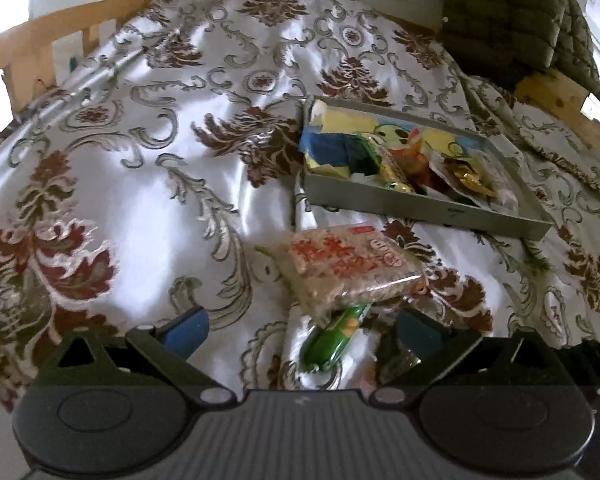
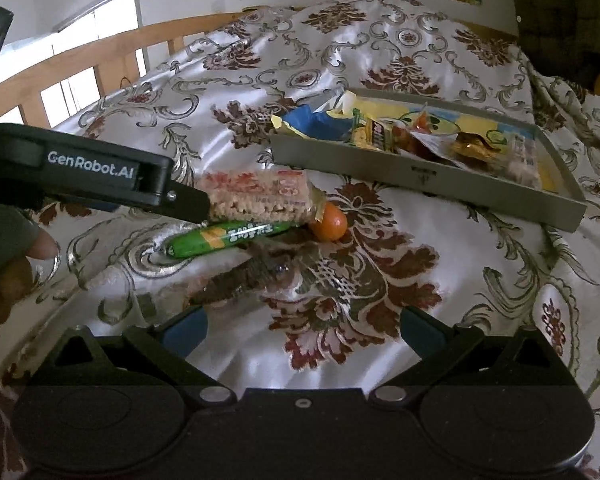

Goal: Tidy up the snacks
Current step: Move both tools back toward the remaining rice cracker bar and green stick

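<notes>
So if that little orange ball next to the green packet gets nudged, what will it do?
The orange ball looks round and smooth, so it would probably roll. The cloth under it is glossy and creased, so it may drift into a fold. It rests against the rice cake pack, which could block it on that side. It looks light, though that is hard to tell.

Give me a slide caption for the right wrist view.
Left gripper reaches the rice cracker pack beside a green stick snack, near the grey snack tray.
</notes>
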Tool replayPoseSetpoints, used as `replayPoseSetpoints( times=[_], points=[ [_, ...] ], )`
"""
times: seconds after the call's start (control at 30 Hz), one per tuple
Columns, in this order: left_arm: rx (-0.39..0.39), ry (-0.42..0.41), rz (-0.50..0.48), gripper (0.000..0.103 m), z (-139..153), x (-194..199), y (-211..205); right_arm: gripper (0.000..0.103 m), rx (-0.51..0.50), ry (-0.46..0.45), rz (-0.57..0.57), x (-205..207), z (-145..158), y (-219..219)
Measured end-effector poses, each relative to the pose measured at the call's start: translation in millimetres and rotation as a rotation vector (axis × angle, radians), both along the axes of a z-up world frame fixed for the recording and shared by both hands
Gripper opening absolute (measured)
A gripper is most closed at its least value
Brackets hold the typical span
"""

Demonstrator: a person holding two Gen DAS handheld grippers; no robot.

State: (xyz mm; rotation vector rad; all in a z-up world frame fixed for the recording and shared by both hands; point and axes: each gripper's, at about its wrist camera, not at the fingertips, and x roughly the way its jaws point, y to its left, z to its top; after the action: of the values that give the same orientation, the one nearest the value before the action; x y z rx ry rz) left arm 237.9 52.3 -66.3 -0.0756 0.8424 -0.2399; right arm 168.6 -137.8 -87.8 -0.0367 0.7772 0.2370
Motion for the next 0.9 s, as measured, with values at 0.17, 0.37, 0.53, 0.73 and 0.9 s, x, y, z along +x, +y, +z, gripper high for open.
replayPoseSetpoints(
  times=[0.17, 0.37, 0.53, 0.73, 0.9],
  points=[
    [0.032, -0.049, -0.028, 0.102, 3, -3, -4, 0.099, 0.030, -0.004, -0.035, 12, 0, 3],
    [0.069, -0.068, -0.009, 0.102, 2, -1, -6, 0.099, 0.009, -0.030, -0.015, 25, -6, 18],
    [0.055, -0.056, 0.028, 0.102, -1, 2, 3, 0.099, -0.030, -0.028, -0.001, 33, -16, 33],
    [0.049, -0.042, 0.026, 0.102, -2, 3, 6, 0.102, -0.109, -0.021, -0.042, 30, -20, 28],
    [0.022, -0.030, -0.010, 0.102, -3, 1, 5, 0.101, -0.195, -0.010, -0.144, 18, -16, 10]
  ],
)
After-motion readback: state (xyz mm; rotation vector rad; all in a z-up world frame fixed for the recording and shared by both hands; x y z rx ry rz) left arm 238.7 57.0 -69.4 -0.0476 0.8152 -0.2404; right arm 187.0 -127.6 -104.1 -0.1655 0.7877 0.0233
